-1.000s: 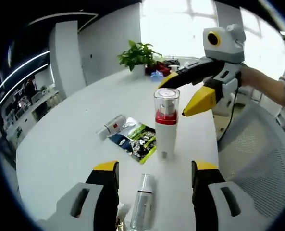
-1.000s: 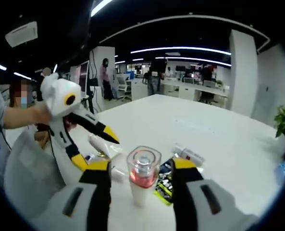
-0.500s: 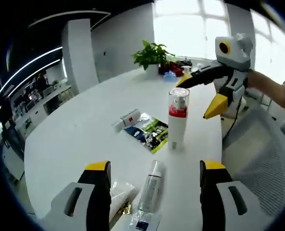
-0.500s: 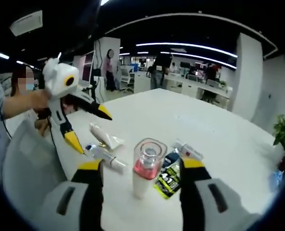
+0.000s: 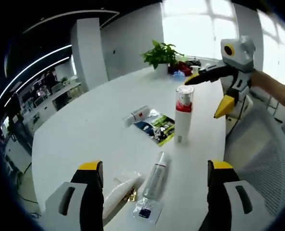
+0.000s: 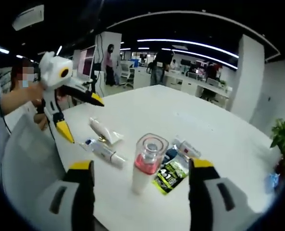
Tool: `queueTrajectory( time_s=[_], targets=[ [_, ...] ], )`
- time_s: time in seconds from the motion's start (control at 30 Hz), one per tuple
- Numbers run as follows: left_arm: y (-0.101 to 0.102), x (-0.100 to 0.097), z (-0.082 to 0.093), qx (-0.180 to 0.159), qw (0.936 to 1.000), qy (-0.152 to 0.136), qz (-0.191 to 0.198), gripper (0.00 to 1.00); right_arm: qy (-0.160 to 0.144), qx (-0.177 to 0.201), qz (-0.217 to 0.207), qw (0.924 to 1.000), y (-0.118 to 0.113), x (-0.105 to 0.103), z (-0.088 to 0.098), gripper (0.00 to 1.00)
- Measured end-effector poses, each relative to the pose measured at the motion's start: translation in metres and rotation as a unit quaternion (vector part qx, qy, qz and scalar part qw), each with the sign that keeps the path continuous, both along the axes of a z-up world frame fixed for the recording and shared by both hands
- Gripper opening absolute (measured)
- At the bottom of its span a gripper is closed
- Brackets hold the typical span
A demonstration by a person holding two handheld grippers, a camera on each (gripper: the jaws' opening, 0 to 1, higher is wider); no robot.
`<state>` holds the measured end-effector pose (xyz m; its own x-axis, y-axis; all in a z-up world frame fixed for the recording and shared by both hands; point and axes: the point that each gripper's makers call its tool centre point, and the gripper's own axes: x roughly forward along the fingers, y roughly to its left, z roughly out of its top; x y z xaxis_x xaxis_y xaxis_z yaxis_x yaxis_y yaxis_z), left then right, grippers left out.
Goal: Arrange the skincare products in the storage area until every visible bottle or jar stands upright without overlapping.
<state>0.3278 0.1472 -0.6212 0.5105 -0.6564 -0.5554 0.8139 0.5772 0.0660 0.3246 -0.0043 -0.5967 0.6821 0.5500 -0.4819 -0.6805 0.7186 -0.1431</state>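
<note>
One upright pump bottle (image 5: 183, 114) on white table (image 5: 84, 139), red-banded, clear-capped. Beside bottle: green sachet (image 5: 156, 127), small tube (image 5: 137, 114). Nearer: slim bottle (image 5: 156, 168) and white tube (image 5: 120, 187), both lying flat. Left gripper (image 5: 152, 173) and right gripper (image 6: 141, 166) spread wide, holding nothing.

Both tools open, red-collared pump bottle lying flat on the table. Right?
Not quite. The red-collared pump bottle stands upright on the table, as the left gripper view shows. Both tools are open: left tool, right tool.
</note>
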Motion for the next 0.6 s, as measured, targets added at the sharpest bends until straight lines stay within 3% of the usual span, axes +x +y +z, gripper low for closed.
queueTrajectory(
  time_s=[0.6],
  targets=[
    [0.037,-0.006,0.001,0.015,0.999,0.004,0.042,0.97,-0.006,-0.006,-0.02,0.9998,-0.01,0.002,0.002,0.93]
  ],
)
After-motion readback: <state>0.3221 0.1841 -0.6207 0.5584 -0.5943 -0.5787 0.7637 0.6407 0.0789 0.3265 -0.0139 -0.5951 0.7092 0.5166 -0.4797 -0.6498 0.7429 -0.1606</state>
